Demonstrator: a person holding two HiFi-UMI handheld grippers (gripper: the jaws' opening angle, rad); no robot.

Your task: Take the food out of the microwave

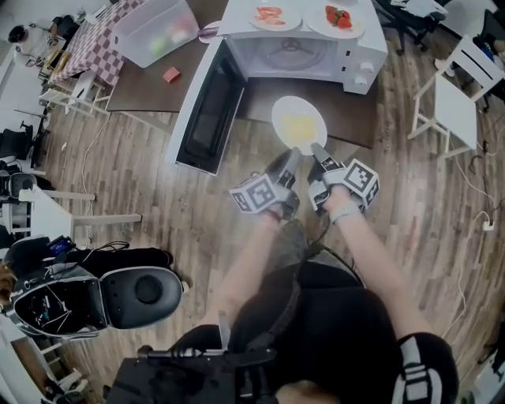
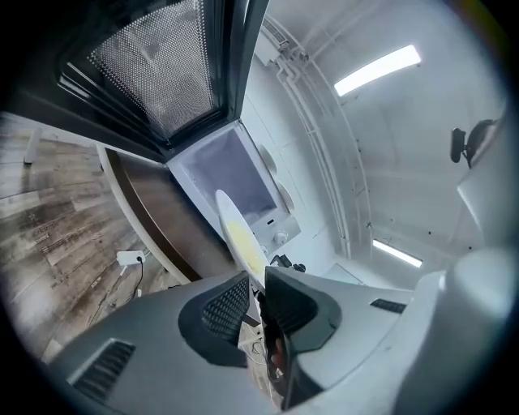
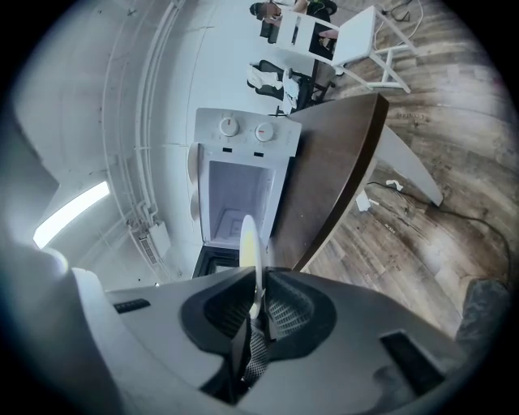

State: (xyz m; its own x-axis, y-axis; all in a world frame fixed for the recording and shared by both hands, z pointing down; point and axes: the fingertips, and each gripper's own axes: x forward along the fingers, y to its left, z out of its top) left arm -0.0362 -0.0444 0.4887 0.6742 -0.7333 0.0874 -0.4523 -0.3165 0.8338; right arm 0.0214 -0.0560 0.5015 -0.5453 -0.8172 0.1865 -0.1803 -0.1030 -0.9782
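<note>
A white plate (image 1: 298, 124) of yellow food hangs in the air just in front of the open microwave (image 1: 304, 51), over the table's near edge. Both grippers hold its near rim. My left gripper (image 1: 292, 155) is shut on the rim's left part, my right gripper (image 1: 317, 148) on its right part. In the left gripper view the plate (image 2: 239, 231) runs edge-on between the pads of that gripper (image 2: 258, 296), with the microwave's empty cavity (image 2: 231, 174) behind. The right gripper view shows the plate (image 3: 249, 243) edge-on, pinched by that gripper (image 3: 258, 304).
The microwave door (image 1: 207, 110) swings open to the left of the plate. Two plates of red food (image 1: 271, 16) (image 1: 338, 17) rest on top of the microwave. A clear bin (image 1: 155, 30) stands at the table's left. White chair (image 1: 454, 95) to the right, black chair (image 1: 134, 296) lower left.
</note>
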